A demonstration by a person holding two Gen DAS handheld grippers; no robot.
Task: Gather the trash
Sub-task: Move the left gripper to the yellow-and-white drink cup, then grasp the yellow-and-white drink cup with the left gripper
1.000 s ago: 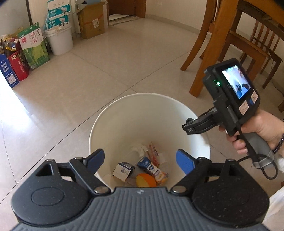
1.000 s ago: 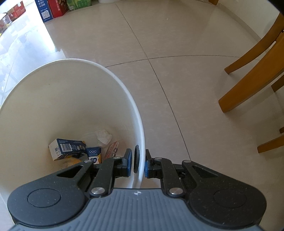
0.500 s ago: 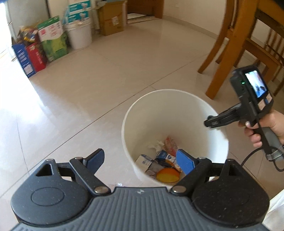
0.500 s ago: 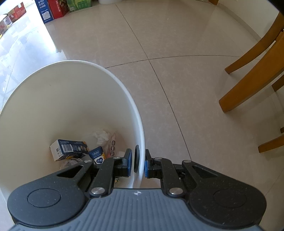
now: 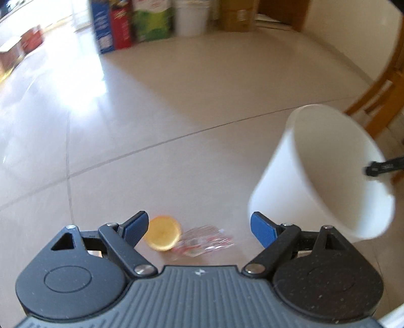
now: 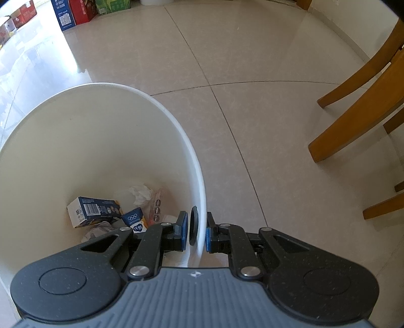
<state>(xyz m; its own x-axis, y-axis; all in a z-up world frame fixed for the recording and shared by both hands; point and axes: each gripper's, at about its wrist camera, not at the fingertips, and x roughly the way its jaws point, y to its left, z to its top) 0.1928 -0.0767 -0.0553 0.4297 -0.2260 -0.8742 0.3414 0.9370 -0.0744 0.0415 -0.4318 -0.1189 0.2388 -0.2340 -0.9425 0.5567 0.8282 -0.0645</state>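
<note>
My right gripper (image 6: pixel 196 228) is shut on the rim of the white trash bin (image 6: pixel 83 141), one finger inside the wall and one outside. Down in the bin lie a dark blue carton (image 6: pixel 94 210), a crumpled tissue (image 6: pixel 140 193) and other wrappers. In the left wrist view the white trash bin (image 5: pixel 325 174) stands at the right, with the tip of the right gripper (image 5: pixel 383 167) on its far rim. My left gripper (image 5: pixel 199 228) is open above the floor. A yellow-orange round piece (image 5: pixel 164 236) and a clear crinkled wrapper (image 5: pixel 202 242) lie on the tiles between its fingers.
Wooden chair legs (image 6: pixel 358 106) stand to the right of the bin. Coloured cartons (image 5: pixel 126 25), a white bucket (image 5: pixel 192 16) and a cardboard box (image 5: pixel 237 14) line the far wall. Beige floor tiles (image 5: pixel 176 101) stretch open between them and me.
My left gripper has swung left, away from over the bin, and down toward the floor, bringing the round piece and wrapper into view. The right gripper keeps its hold on the rim.
</note>
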